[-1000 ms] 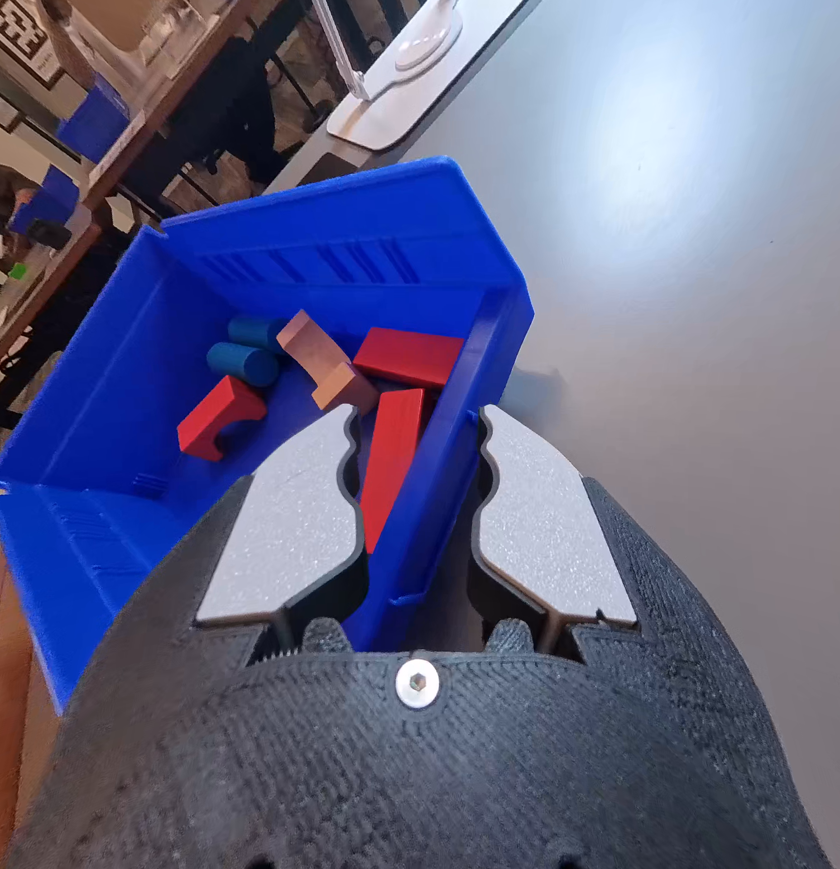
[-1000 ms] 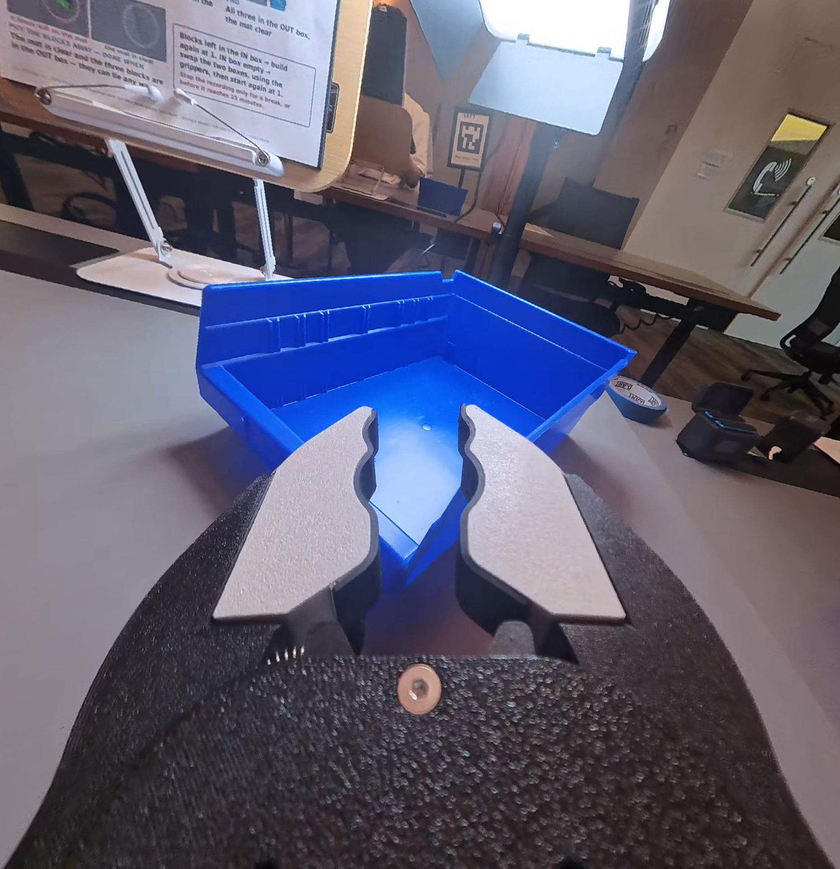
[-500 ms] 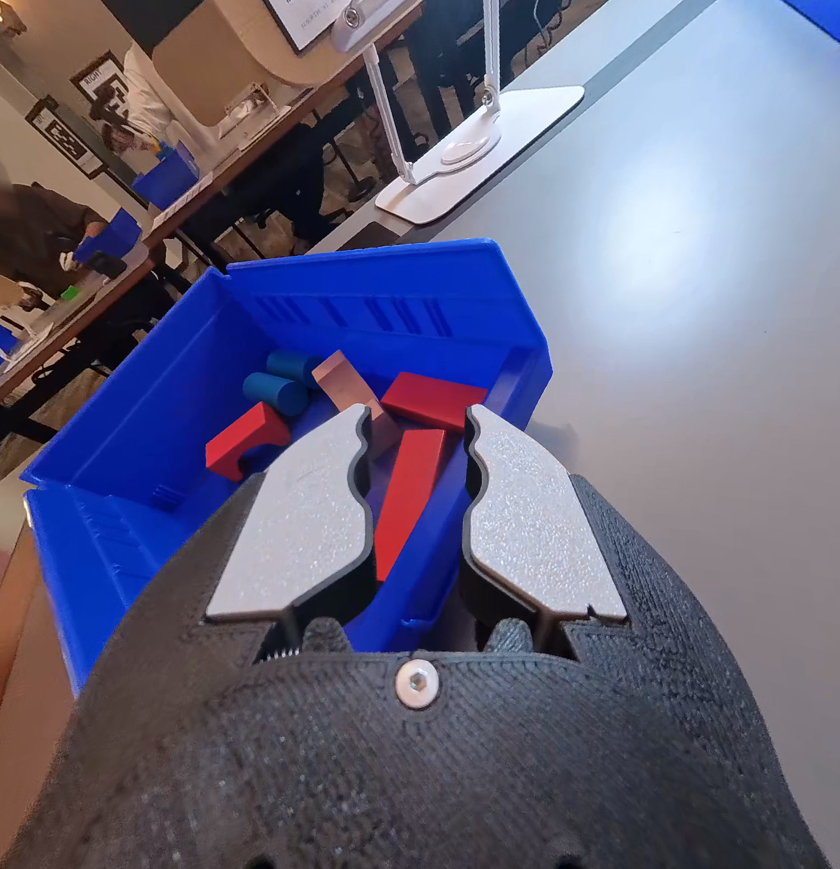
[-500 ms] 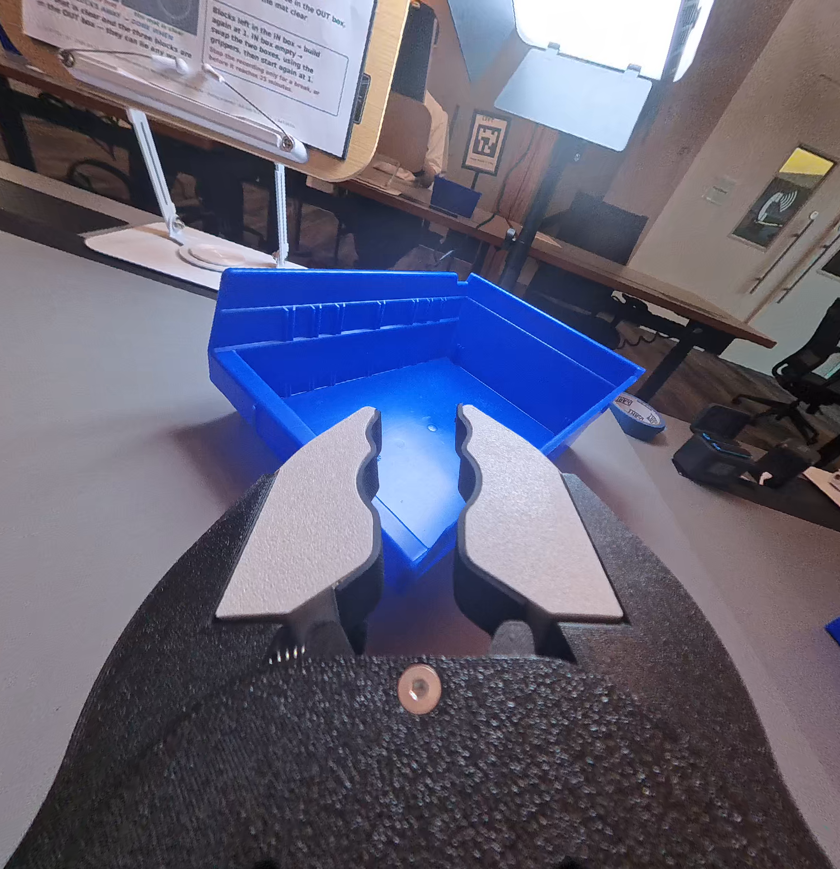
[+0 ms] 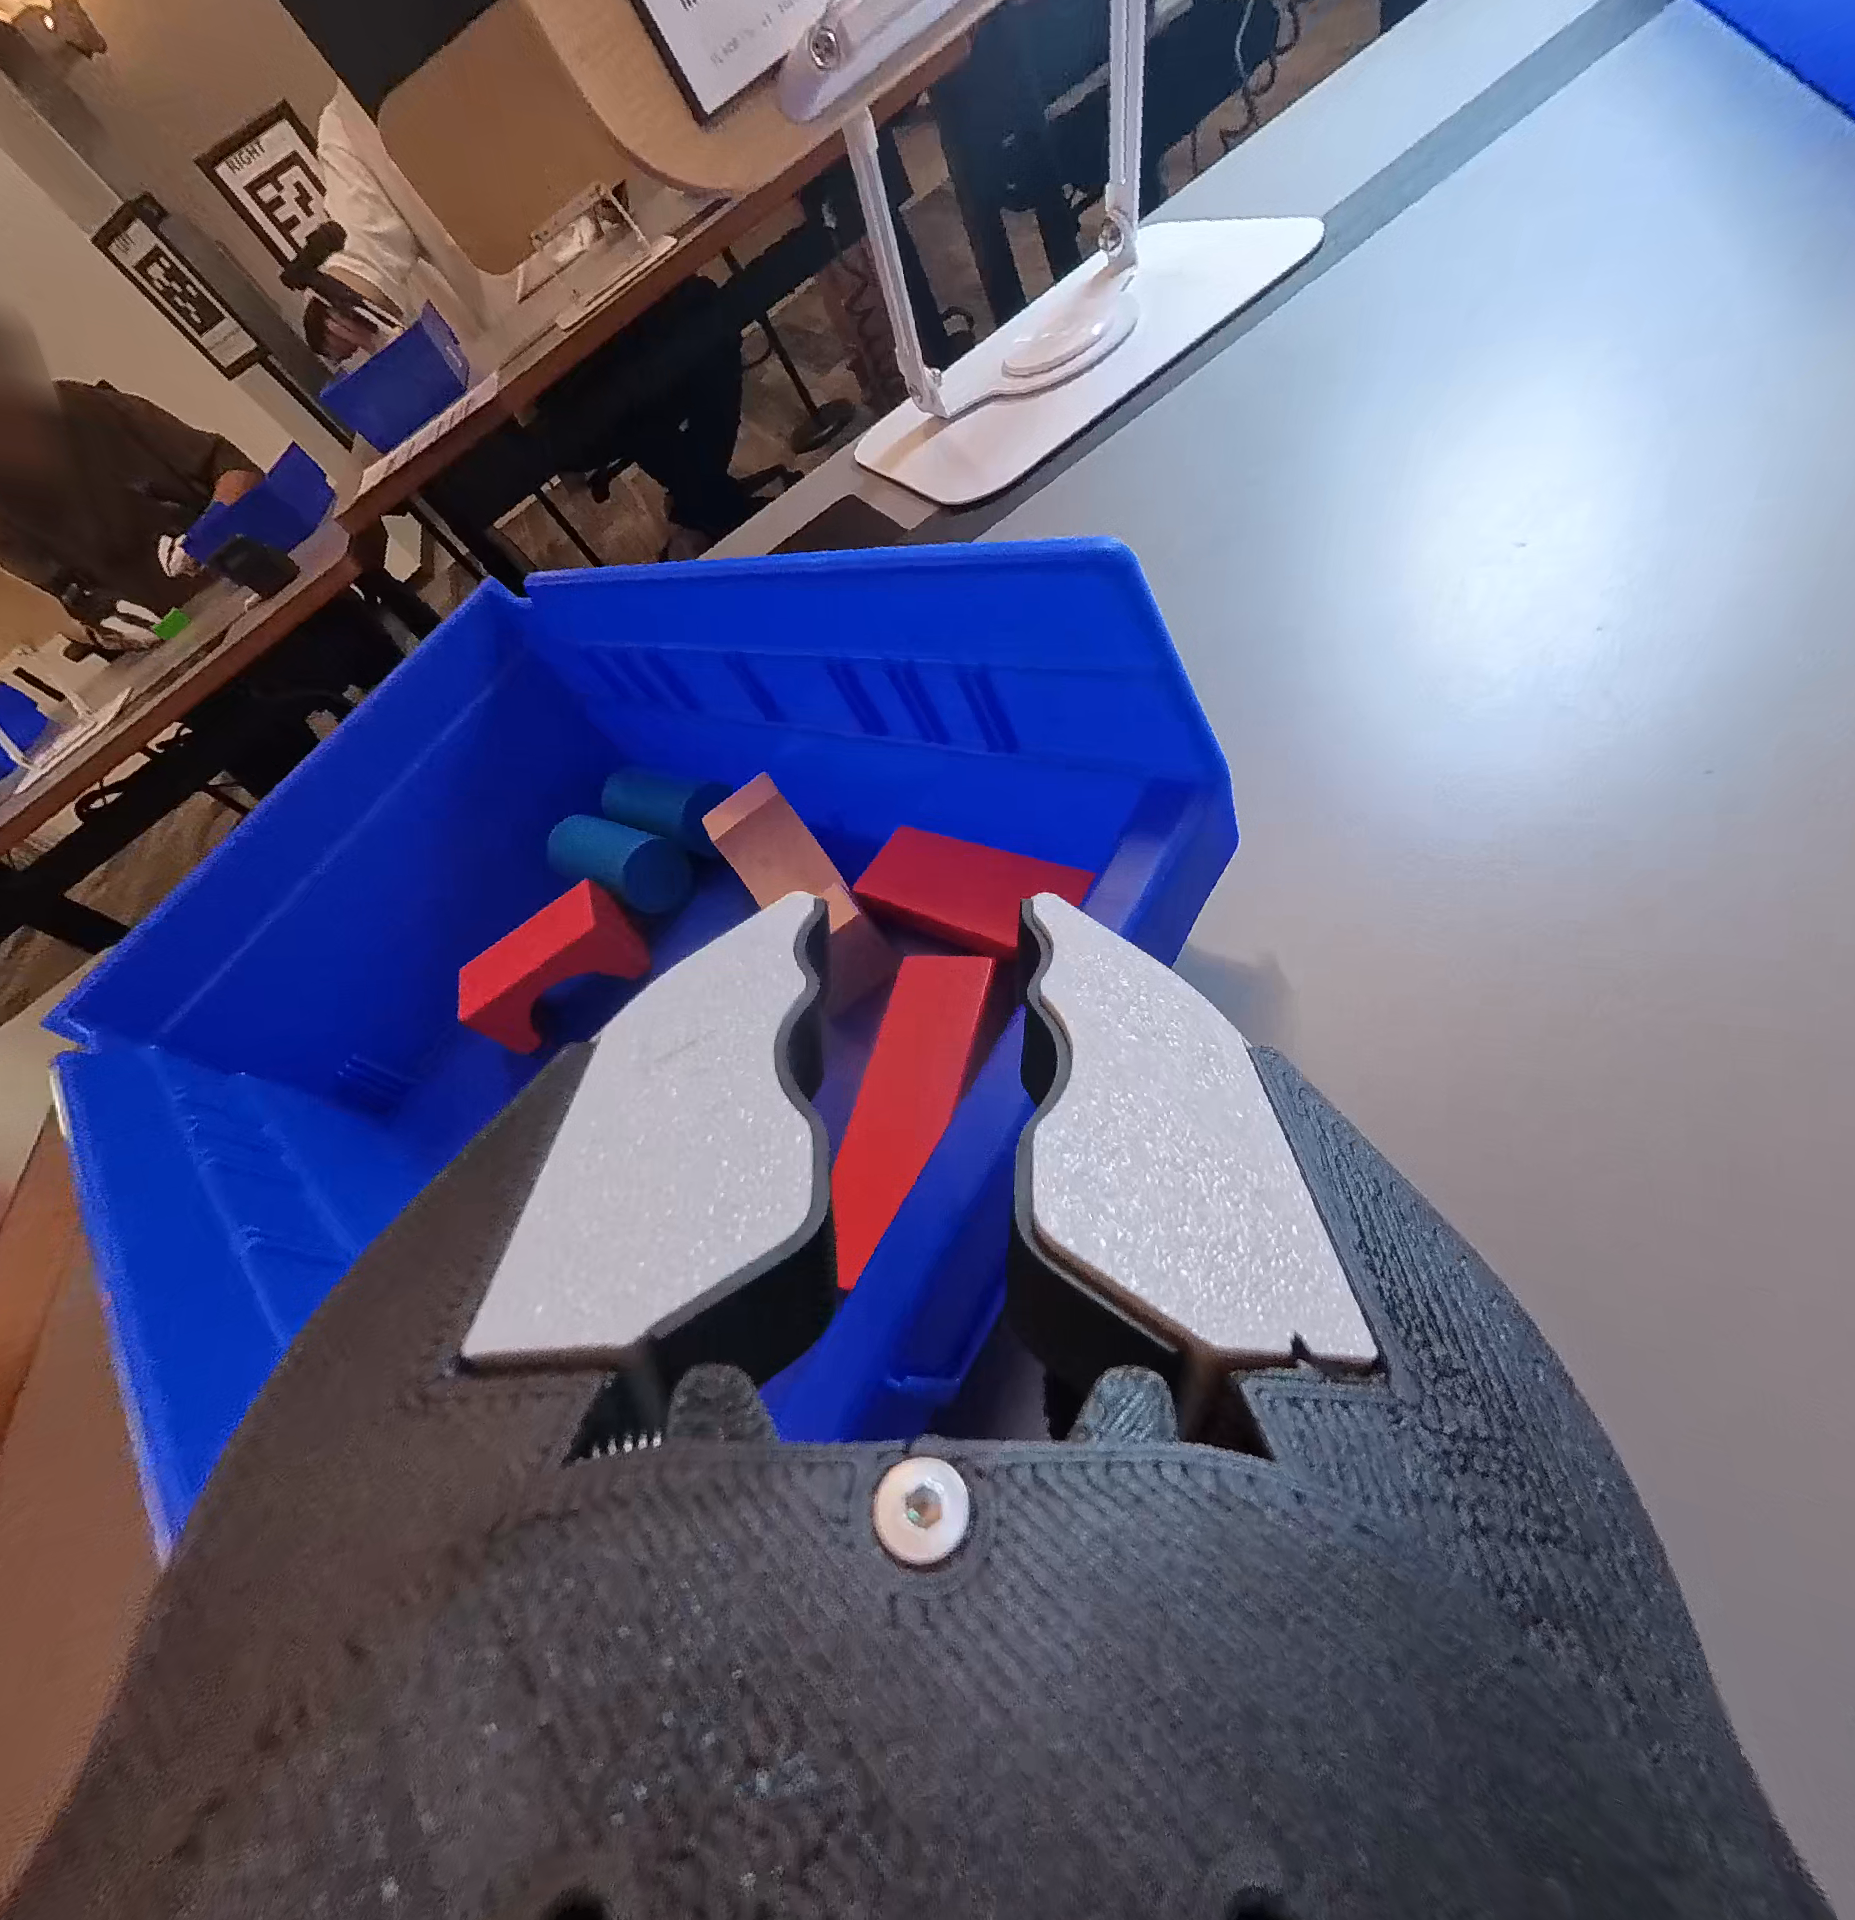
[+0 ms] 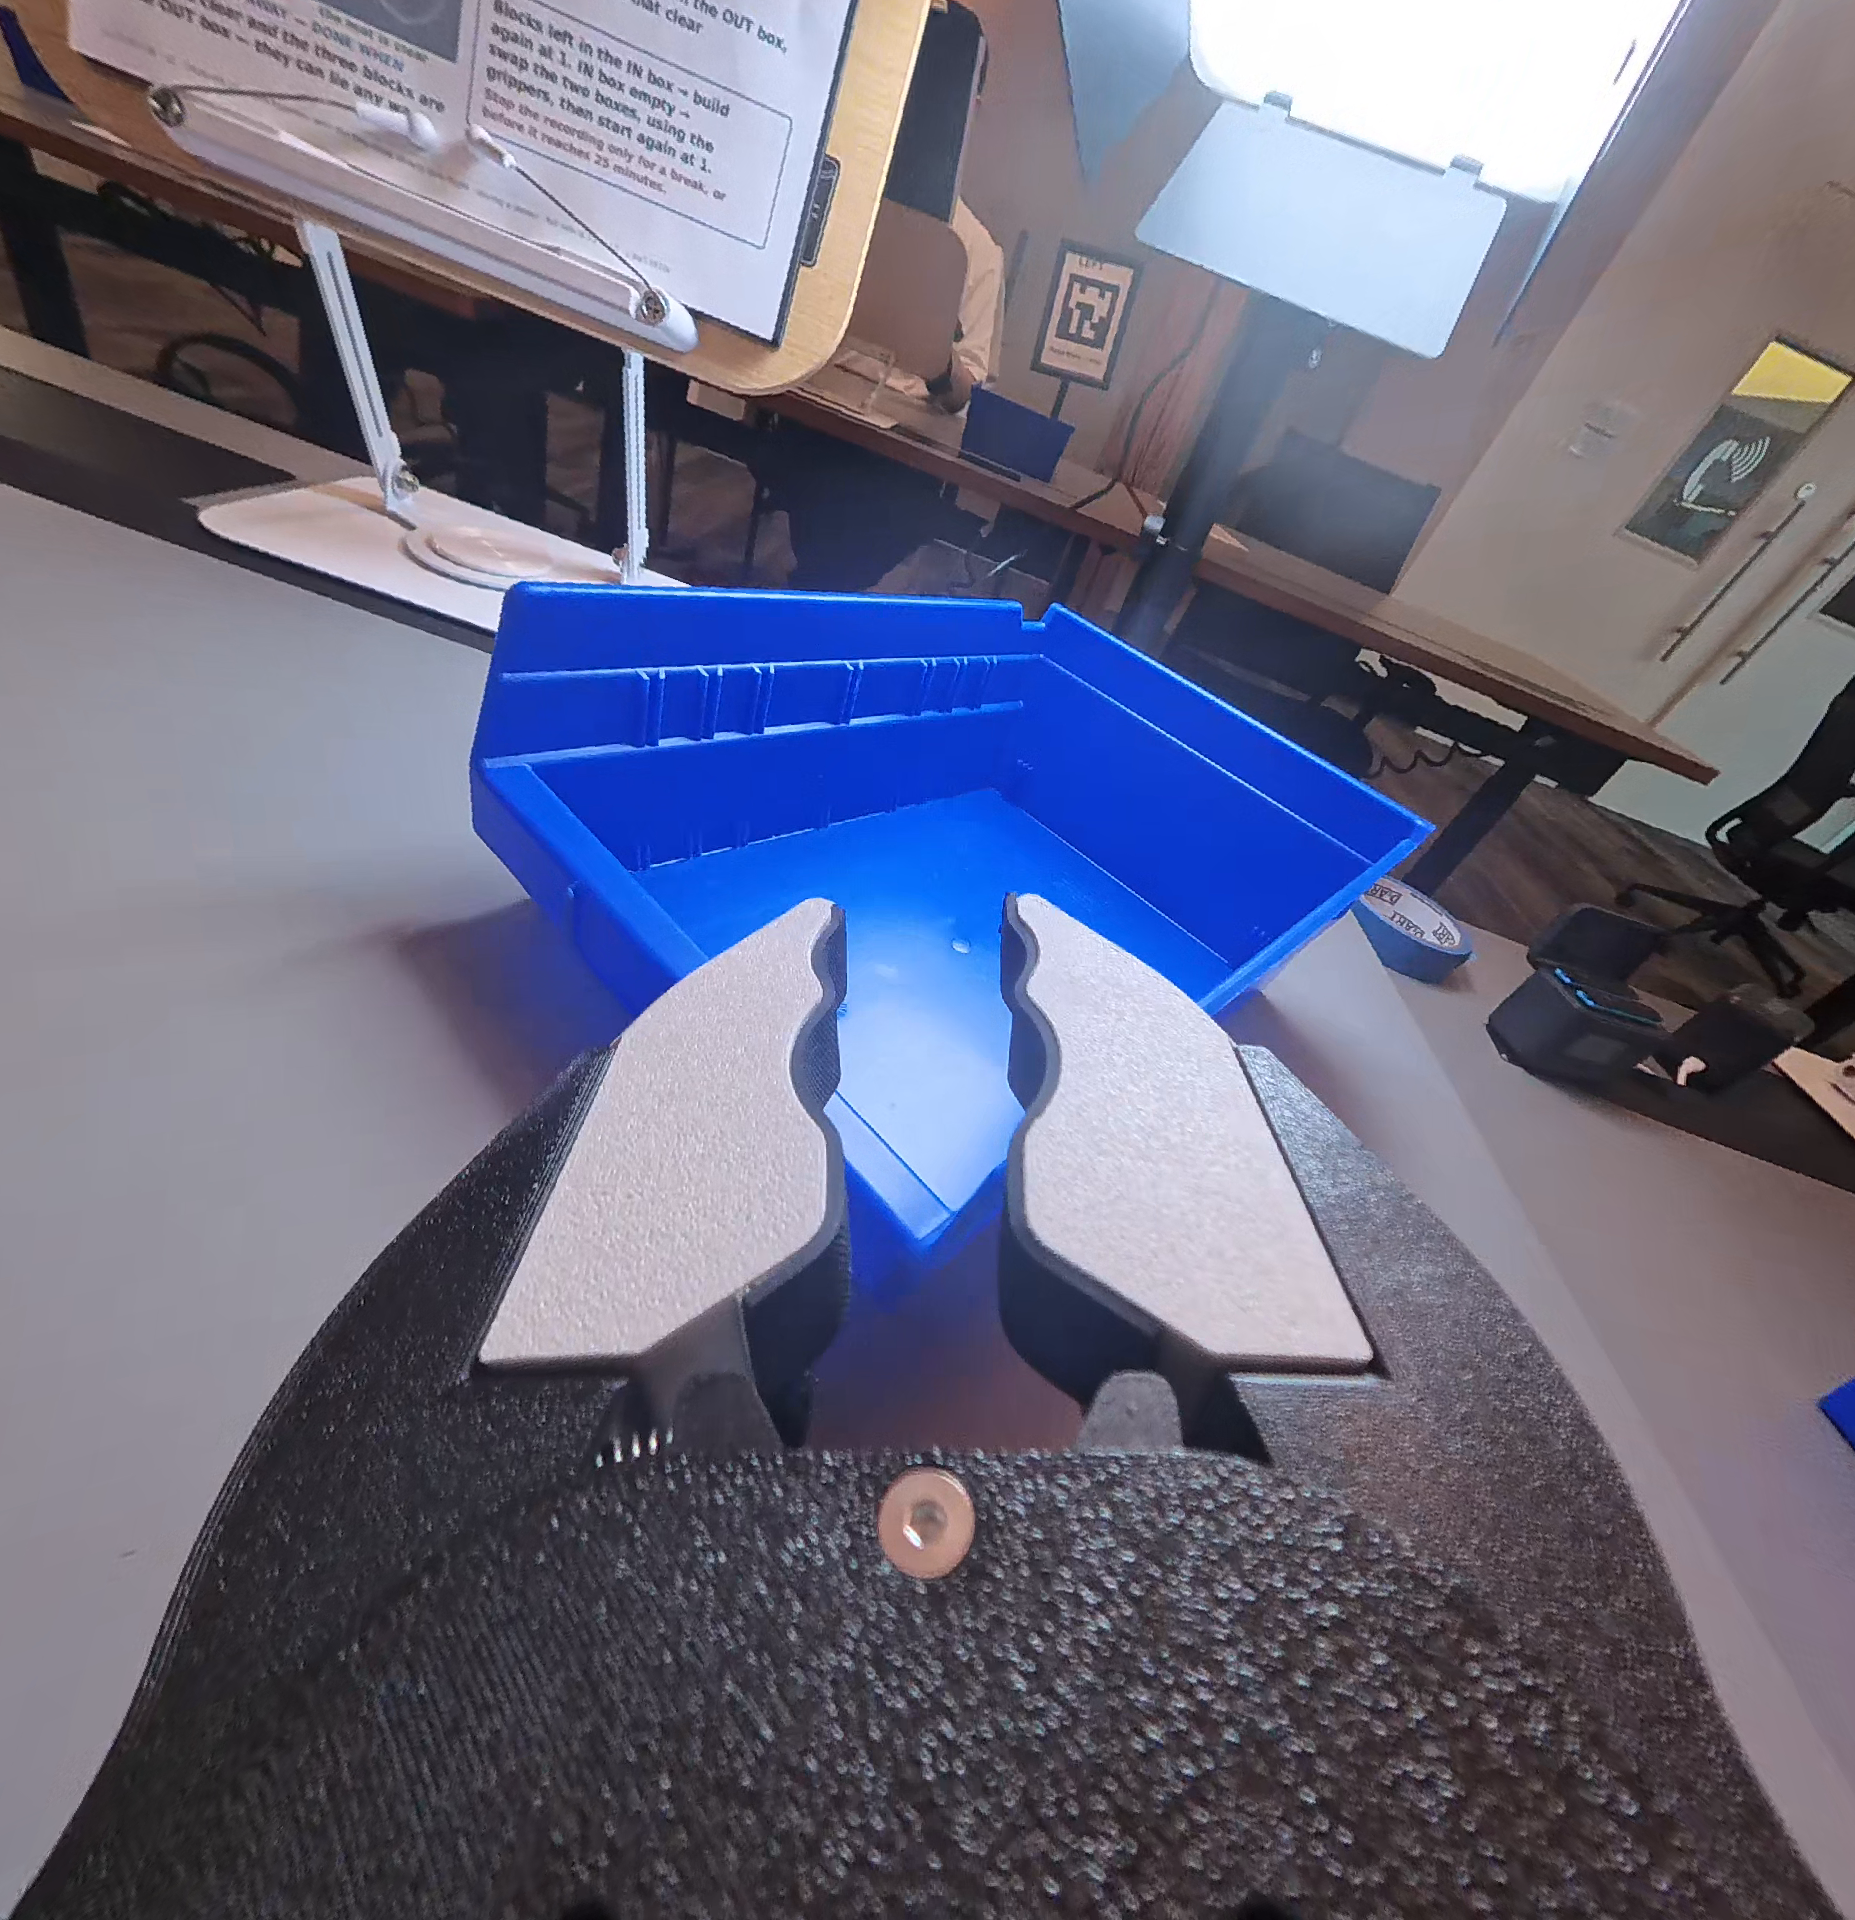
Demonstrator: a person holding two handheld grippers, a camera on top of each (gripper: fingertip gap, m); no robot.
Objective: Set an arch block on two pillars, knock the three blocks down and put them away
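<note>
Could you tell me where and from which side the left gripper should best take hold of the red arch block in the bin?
Probably from above, closing on the red arch block's two flat long faces at mid-span: it lies apart from the other blocks, hollow facing the open left gripper.

Office-style lab space — long wooden desks (image 6: 1422, 644) in rows, black swivel chair (image 6: 1816, 862), fiducial marker posters (image 5: 279, 187) on walls, studio light panel (image 6: 1328, 229), people working with blue bins (image 5: 393, 374) at other desks.
</note>
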